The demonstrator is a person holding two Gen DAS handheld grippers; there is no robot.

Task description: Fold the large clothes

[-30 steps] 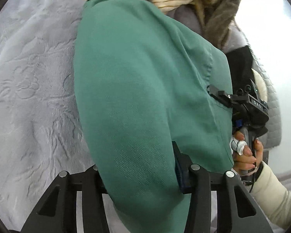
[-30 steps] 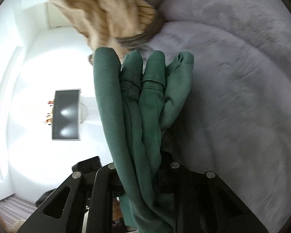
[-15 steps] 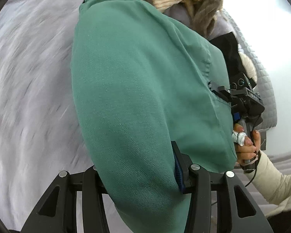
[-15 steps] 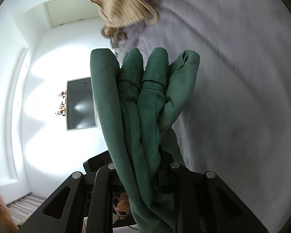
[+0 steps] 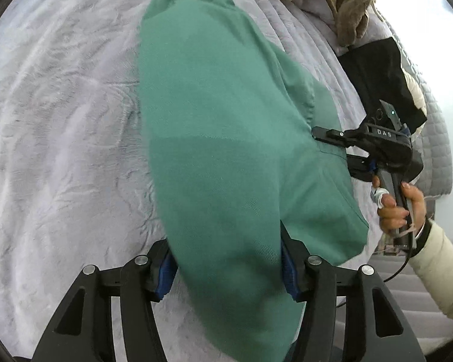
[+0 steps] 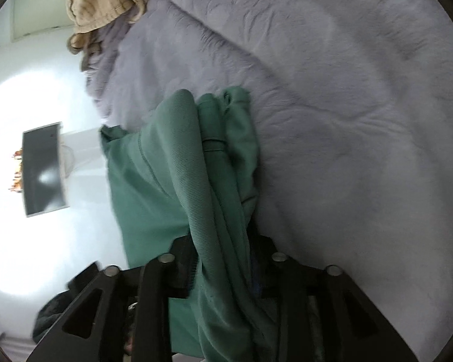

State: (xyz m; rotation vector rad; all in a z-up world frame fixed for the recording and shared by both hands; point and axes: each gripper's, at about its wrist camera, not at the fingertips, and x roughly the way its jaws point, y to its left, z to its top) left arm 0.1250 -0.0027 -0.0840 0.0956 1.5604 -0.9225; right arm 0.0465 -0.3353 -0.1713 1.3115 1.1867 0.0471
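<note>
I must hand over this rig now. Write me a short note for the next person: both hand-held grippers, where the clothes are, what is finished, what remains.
Left hand-held gripper: its jaws are opening, with the bundled green garment between them.
Right hand-held gripper: its jaws are opening too, with the garment's gathered folds between them.
The garment, already folded into layers, hangs between both grippers just above the grey blanket.
A beige striped garment lies crumpled at the far edge, beside a black one.
Done: the green piece is folded.
Left: lay it down, let go, then probably fold the other clothes.
</note>
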